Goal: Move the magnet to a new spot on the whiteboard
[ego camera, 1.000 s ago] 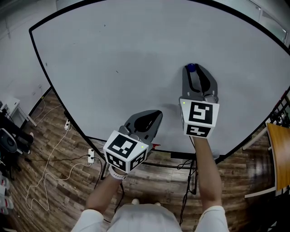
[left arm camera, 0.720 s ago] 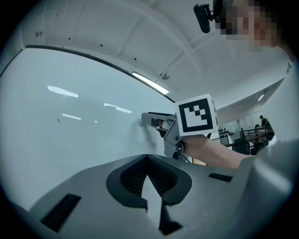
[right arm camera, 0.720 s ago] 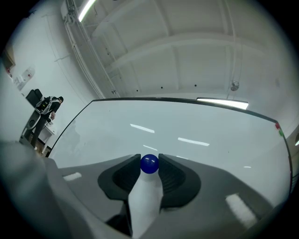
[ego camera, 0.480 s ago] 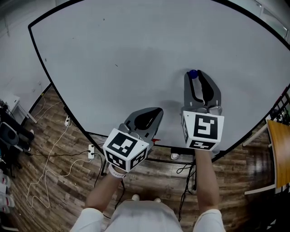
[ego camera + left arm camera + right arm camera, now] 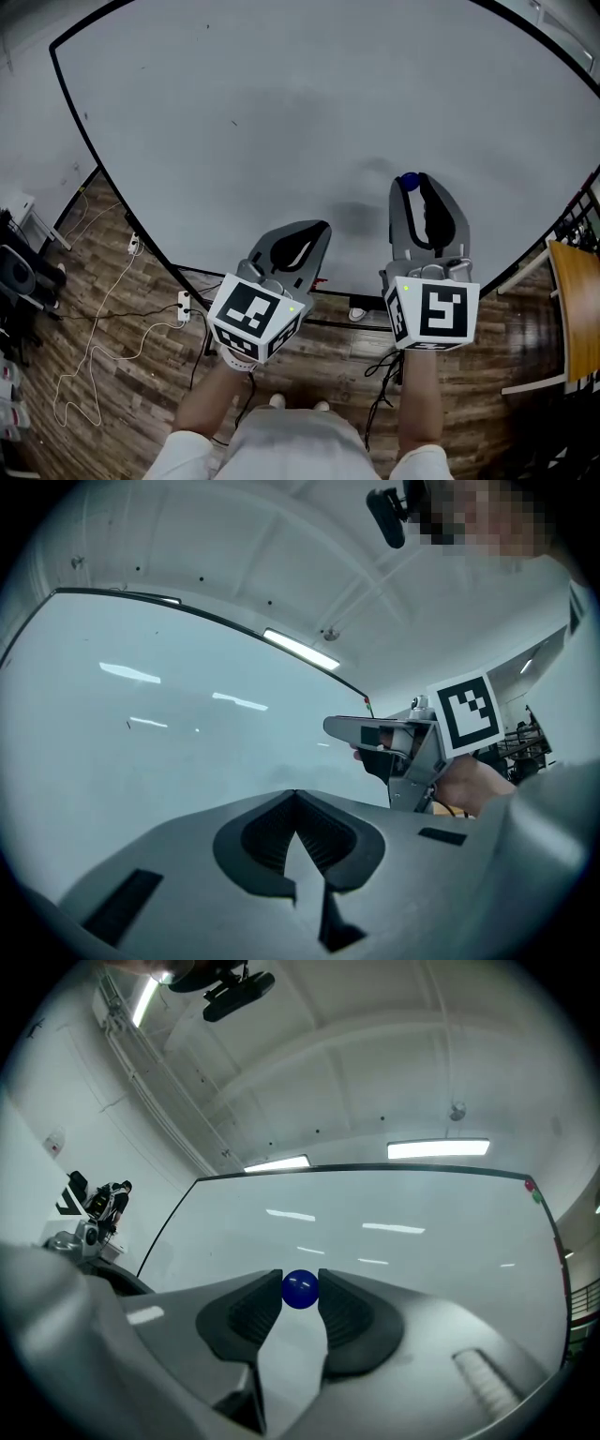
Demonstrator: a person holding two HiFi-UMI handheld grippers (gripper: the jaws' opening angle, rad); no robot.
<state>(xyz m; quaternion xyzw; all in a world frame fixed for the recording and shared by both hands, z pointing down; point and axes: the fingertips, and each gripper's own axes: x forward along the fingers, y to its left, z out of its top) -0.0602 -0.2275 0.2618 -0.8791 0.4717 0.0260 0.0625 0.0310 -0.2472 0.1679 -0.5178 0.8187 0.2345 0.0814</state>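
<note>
Right gripper [image 5: 300, 1285] clamped on the magnet [image 5: 300, 1290]: small blue ball pinched at the very tips, a pad touching each side. Left gripper [image 5: 296, 795] jaws together, nothing between them.

Magnet sits in front of the whiteboard [image 5: 281, 112], over its lower right part in the head view, well above the bottom edge. Cannot tell if it touches the board surface.

Right gripper points up at the board, marker cube [image 5: 433, 314] toward the person, forearm [image 5: 418, 403] below it. Left gripper lies to its left, lower, tips near the board's bottom edge, angled up and to the right. Its own marker cube [image 5: 251, 317] is tilted. The two grippers are apart, not touching.

Whiteboard is large, white, black-framed, mostly blank with a few tiny dark specks. Ceiling light strips [image 5: 438, 1149] reflect on it in the right gripper view.

Below the board: wood-plank floor [image 5: 112, 309], a white power strip [image 5: 184, 302] near the board's lower left edge, thin white cable [image 5: 89, 361] looping across the floor to its left. A wooden panel edge [image 5: 572, 319] shows at far right.
</note>
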